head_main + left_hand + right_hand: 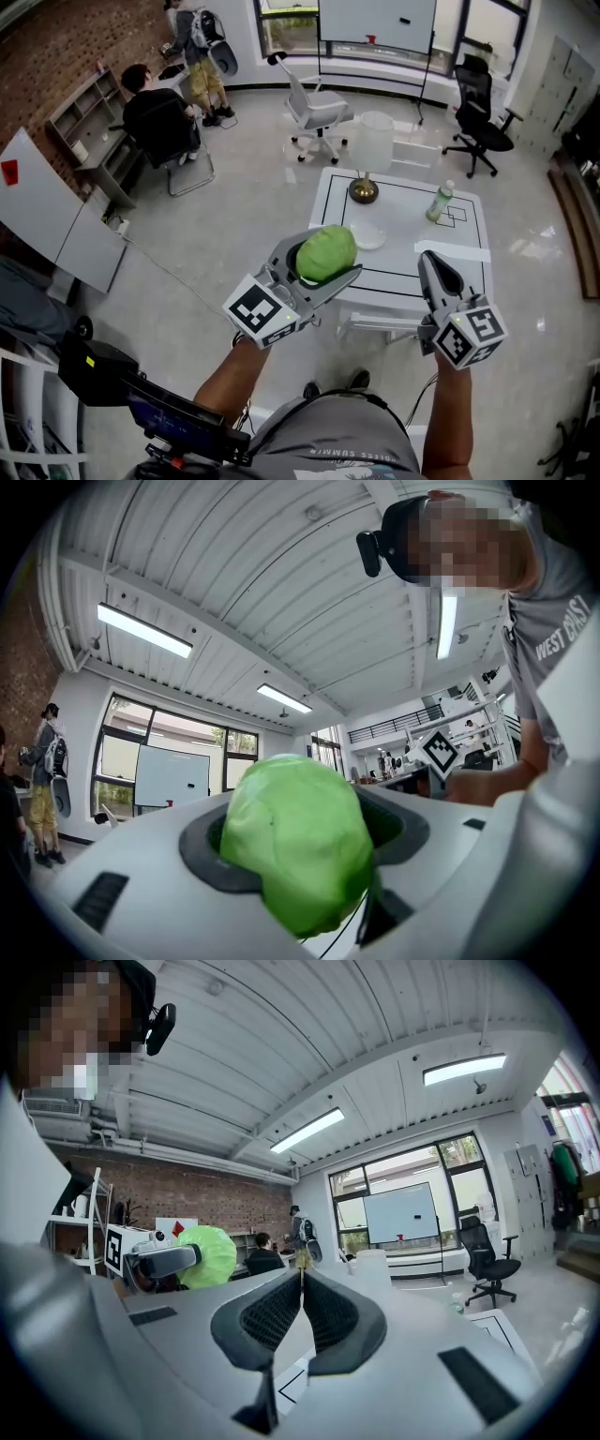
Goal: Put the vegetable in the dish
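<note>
**Carry heading for the dish (367, 236)**

The left tool (330, 267) is clamping its jaws on the green cabbage (325, 251), holding it in the air over the near edge of the tabletop (412, 255). The dish is lying just ahead of the cabbage, slightly to the right and lower, so the move is probably going forward and down. The right tool (438, 270) is hovering with its jaws pressed together and empty, farther from the dish.
</note>
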Motion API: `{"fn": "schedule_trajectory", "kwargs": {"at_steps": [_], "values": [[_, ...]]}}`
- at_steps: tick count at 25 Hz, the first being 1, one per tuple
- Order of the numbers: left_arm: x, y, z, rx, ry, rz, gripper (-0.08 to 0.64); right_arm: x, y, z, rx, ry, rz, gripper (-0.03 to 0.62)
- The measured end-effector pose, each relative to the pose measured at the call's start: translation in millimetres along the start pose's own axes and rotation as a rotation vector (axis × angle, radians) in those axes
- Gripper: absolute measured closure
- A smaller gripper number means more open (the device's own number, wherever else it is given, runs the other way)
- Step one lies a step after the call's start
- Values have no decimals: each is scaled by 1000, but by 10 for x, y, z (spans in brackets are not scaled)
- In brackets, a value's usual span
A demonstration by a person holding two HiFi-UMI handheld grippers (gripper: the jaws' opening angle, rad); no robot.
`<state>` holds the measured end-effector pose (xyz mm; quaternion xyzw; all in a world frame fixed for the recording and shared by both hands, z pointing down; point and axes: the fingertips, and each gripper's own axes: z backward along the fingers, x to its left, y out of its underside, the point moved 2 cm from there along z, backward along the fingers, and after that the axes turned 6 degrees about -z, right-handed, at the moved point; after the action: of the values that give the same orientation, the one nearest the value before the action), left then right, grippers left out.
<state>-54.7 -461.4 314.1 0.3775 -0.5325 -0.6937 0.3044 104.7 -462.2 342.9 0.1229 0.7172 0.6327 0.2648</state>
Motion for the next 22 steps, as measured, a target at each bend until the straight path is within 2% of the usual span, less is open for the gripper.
{"fn": "schedule_trajectory", "kwargs": {"at_steps": [9,15,22], "values": [[183,168,-386,32,-53,4,265,-406,-27,-321,32,-69,-5,584],[242,620,-1043,69,-95,0,265,-1195,83,-519,42,-116,-12,584],[415,546,-1185,76,-136,19,265,-1296,-136,-640,67,-137,3,584]]}}
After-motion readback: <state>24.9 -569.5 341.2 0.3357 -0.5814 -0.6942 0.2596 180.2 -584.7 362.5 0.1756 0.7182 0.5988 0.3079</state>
